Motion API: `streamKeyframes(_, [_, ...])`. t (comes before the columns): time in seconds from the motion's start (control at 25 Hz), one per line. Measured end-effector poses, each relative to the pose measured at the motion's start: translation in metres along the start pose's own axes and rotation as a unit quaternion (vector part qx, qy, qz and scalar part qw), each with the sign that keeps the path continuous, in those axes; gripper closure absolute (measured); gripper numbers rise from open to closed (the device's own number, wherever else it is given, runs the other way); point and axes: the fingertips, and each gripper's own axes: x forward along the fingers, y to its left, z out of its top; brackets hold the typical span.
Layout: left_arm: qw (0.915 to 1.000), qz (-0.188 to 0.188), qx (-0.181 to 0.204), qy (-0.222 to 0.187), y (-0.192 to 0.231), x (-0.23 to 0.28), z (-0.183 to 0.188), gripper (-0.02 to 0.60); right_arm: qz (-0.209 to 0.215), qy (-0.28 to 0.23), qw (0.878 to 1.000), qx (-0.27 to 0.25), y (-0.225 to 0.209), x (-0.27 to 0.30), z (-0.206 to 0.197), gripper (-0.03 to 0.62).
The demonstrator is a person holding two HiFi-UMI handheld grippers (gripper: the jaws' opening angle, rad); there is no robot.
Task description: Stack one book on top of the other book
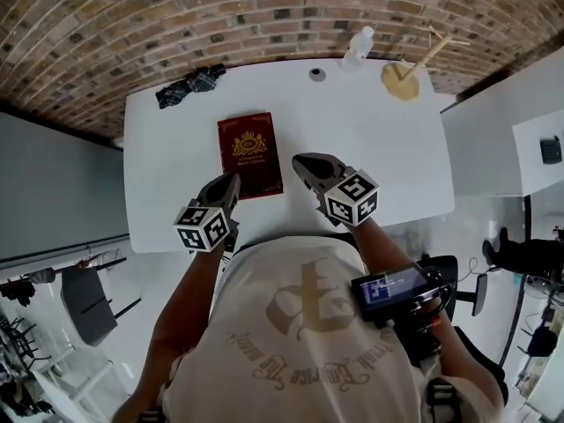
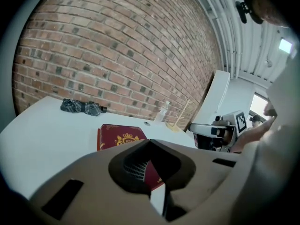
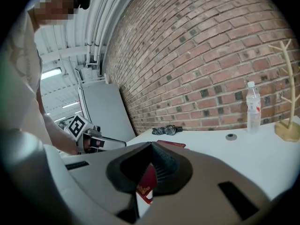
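A red brick wall (image 1: 264, 7) backs the white table (image 1: 397, 148) — grey partition (image 1: 53, 183) to one side.

The left gripper (image 1: 233, 181) and the right gripper (image 1: 306, 162) are being held side by side, apart, tilted slightly downward, each with its jaws being pressed together.

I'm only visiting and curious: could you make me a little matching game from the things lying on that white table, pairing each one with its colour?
Things:
1. book
2. folded umbrella
3. bottle
4. wooden stand

Colours:
A. pale wood
B. dark red with a gold crest
C. clear, with a white cap
D. dark checked cloth

Right pairs: 1-B, 2-D, 3-C, 4-A
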Motion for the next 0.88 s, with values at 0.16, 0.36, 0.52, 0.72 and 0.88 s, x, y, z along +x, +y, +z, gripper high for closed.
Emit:
streamKeyframes(0.16, [0.9994,0.001,0.025,-0.022,-0.011,-0.005,0.005,0.561,0.0,-0.017,1.0,0.004,0.003,-0.008,0.008,0.573])
streamKeyframes(0.36, [0.999,-0.002,0.038,-0.025,-0.018,-0.008,0.006,0.561,0.002,-0.019,1.0,0.001,0.005,-0.01,0.007,0.574])
streamKeyframes(0.52, [0.9989,-0.003,0.037,-0.027,-0.018,-0.01,0.006,0.561,0.001,-0.017,1.0,0.0,0.005,-0.009,0.006,0.574])
streamKeyframes(0.72, [0.9989,0.001,0.036,-0.031,-0.014,-0.012,0.006,0.561,0.002,-0.018,1.0,-0.003,0.005,-0.007,0.006,0.574])
streamKeyframes(0.88, [0.9987,0.005,0.036,-0.035,-0.012,-0.012,0.009,0.561,0.006,-0.017,1.0,-0.005,0.006,-0.004,0.007,0.574])
